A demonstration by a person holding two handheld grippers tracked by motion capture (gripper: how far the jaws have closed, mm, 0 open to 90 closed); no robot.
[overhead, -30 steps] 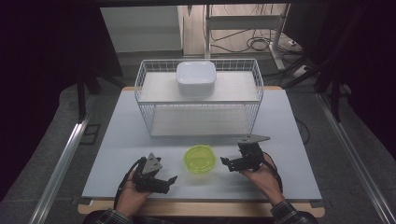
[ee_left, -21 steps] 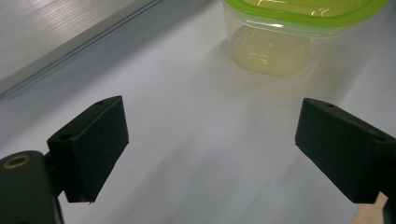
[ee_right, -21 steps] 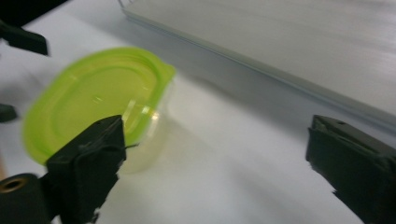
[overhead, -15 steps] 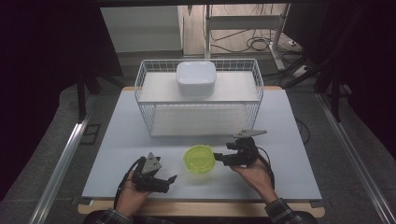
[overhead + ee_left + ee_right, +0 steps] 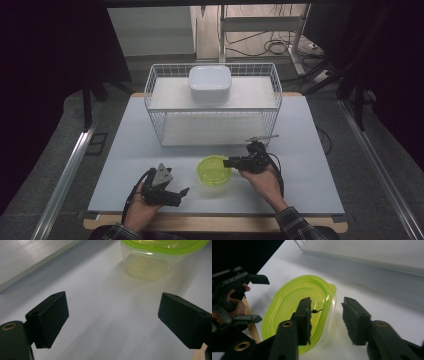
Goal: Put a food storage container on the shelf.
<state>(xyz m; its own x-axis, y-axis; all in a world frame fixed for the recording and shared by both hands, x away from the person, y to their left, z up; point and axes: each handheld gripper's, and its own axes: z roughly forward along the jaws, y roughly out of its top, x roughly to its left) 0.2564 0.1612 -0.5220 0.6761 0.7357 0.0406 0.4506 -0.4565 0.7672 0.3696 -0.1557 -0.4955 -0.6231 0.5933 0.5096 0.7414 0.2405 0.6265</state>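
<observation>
Right gripper has slid in toward the green container, jaws apart, straddling its right rim. Container sits on the surface in front of the wire basket. Left gripper, also open, sits farther off.

Right gripper at green container, before wire basket.

A dark room surrounds the pale table, with grey floor and cables behind.
</observation>
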